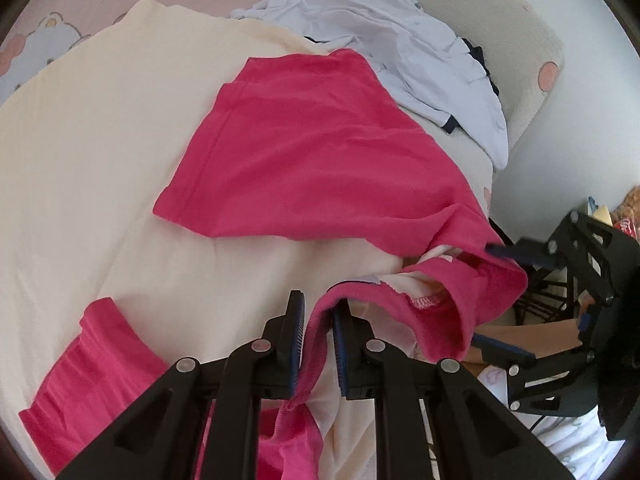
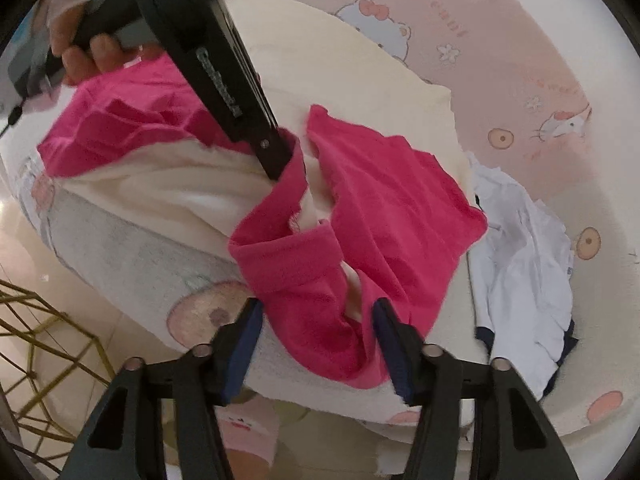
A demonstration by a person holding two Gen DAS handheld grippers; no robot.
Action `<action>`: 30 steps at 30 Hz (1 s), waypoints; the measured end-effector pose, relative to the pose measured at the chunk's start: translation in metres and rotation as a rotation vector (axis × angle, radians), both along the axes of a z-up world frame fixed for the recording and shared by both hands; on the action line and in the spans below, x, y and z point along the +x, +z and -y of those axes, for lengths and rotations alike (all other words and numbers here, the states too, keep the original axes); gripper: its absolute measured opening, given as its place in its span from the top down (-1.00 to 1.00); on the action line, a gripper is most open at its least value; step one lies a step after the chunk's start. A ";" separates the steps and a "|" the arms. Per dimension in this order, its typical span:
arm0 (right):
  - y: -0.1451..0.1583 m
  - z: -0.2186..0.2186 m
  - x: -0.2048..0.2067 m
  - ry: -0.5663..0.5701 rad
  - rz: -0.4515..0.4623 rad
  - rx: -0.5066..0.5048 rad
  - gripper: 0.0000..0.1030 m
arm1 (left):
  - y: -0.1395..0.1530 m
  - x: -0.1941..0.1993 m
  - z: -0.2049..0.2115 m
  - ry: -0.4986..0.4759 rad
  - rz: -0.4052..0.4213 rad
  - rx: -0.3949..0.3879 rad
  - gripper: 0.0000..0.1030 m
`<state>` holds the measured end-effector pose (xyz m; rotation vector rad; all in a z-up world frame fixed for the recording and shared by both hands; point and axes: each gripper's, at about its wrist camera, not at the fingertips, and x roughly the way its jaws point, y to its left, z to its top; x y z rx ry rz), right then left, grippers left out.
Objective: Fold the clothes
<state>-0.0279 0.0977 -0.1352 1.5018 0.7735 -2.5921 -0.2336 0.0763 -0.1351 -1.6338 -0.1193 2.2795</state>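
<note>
Now the pink garment (image 1: 304,152) lies partly spread on a cream cloth (image 1: 80,184) that covers the bed (image 2: 520,80). The left gripper (image 1: 318,344) is pressed nearly together and pinches the pink hem, which runs up between its 2 blue pads. From this pinch the hem bends to the right and makes a loose loop, and inside the loop a pale lining with a small label shows. In the right wrist view, the right gripper (image 2: 318,344) has its jaws set apart on both sides of a bunched pink fold at the edge of the bed; the pads stand just beside the cloth, but I cannot tell if they press on it. The left gripper (image 2: 280,160) comes down there from the top left, its tip in the pink hem, and a hand (image 2: 88,48) holds its handle. Beyond the pink garment, a white garment (image 1: 420,52) with dark trim lies crumpled on the bed. The bed sheet is pink with cartoon cats and flowers. A gold wire frame (image 2: 36,320) stands on the floor at the left.
</note>
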 end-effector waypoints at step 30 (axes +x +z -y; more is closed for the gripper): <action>0.047 -0.027 0.001 -0.166 -0.086 -0.208 -0.25 | 0.022 0.115 0.091 0.507 0.057 0.273 -0.18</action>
